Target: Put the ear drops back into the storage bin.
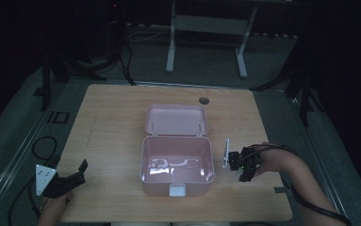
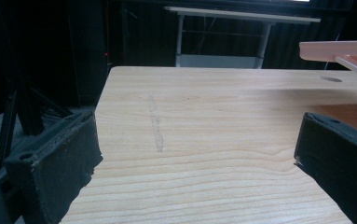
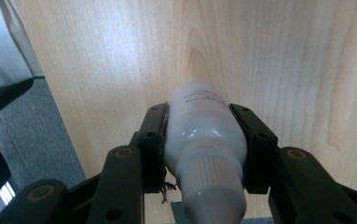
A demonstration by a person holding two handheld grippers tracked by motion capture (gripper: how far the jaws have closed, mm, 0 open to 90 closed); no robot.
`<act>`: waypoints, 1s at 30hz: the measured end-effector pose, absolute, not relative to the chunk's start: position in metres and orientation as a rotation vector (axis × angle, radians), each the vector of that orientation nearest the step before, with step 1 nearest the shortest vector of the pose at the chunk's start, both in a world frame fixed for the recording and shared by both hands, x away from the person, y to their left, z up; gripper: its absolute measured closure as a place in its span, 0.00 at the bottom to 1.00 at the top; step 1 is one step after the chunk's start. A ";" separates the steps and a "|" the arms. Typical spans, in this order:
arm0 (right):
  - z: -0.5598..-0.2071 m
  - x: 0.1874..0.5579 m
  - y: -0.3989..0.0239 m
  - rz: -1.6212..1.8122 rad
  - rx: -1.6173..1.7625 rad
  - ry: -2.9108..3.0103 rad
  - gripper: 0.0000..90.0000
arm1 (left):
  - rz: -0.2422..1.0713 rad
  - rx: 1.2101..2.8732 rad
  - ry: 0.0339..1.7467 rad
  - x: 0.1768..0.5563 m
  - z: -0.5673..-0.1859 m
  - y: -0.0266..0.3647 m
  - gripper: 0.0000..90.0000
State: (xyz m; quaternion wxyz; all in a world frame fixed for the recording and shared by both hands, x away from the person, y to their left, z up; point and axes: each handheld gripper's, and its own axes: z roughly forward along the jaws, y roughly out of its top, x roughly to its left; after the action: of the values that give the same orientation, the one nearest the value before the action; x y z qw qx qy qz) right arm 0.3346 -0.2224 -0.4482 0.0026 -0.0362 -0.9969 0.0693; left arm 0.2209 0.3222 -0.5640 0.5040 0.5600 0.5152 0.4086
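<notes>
Between the two grippers, the wooden table carries everything. Faint grey streak on its surface ahead of the left gripper's jaws in the left gripper view. Round dark hole in the tabletop at the far edge, beyond both grippers.

Pink box next largest: sits open between the grippers, nearer the right one, just beside it on its inner side. Lid hinged back flat on the far side. Grey latch tab on the near wall. Inside looks bare, glossy reflections on the floor. In the left gripper view a pink edge of the lid juts in at upper right, past the right-hand jaw.

Left gripper at the near left corner of the table, held by the person's hand, grey three-cornered plate on top. Jaws spread wide, nothing between them, bare wood in the gap; well apart from the box.

Right gripper near the right edge of the table, forearm coming in from the lower right, cable trailing around the wrist. Jaws pinching a white bottle on both sides of its body; pads press its flanks. Ribbed cap end points back toward the gripper's camera, base points away over the wood. Printed label on the body, too small to read. Bottle is off the tabletop, just beside the box's right wall, not inside it.
</notes>
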 end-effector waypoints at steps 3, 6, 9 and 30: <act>-0.441 0.334 -0.221 0.201 -0.168 -3.135 0.66 | 0.986 1.352 1.244 0.221 -0.564 0.322 0.00; -0.436 0.333 -0.220 0.191 -0.172 -3.142 0.66 | 0.986 1.352 1.244 0.221 -0.564 0.322 0.00; -0.431 0.331 -0.219 0.181 -0.162 -3.144 0.66 | 0.986 1.352 1.244 0.221 -0.564 0.322 0.00; -0.393 0.329 -0.203 0.144 -0.184 -3.179 0.66 | 0.986 1.349 1.246 0.221 -0.564 0.322 0.00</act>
State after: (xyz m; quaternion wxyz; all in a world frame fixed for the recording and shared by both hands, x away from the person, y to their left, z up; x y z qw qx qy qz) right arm 0.3286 -0.2026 -0.3930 -0.0231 -0.0578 -0.9970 0.0450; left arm 0.2208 0.3223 -0.5640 0.5043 0.5589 0.5162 0.4086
